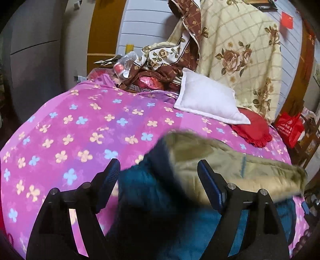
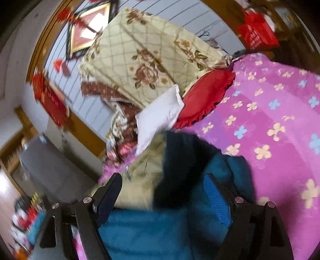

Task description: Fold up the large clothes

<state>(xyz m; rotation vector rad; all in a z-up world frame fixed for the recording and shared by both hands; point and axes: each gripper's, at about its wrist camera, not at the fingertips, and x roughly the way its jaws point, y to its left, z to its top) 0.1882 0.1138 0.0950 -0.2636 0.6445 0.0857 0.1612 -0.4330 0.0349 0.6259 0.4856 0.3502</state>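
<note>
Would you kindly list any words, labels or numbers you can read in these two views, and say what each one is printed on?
No text can be read in either view.
Red shopping bag: white print and a round logo, too small to read.
The bag in the right wrist view: white lettering, blurred.
Red wall decorations: motion-blurred, no characters legible.
Red flag sticker: no legible writing.
Blue and beige coat: no label visible.

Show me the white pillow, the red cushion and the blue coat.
white pillow [image 1: 208, 98], left wrist view, middle of its face.
red cushion [image 2: 206, 94], right wrist view, centre of its top.
blue coat [image 2: 144, 230], right wrist view, outer fabric.
</note>
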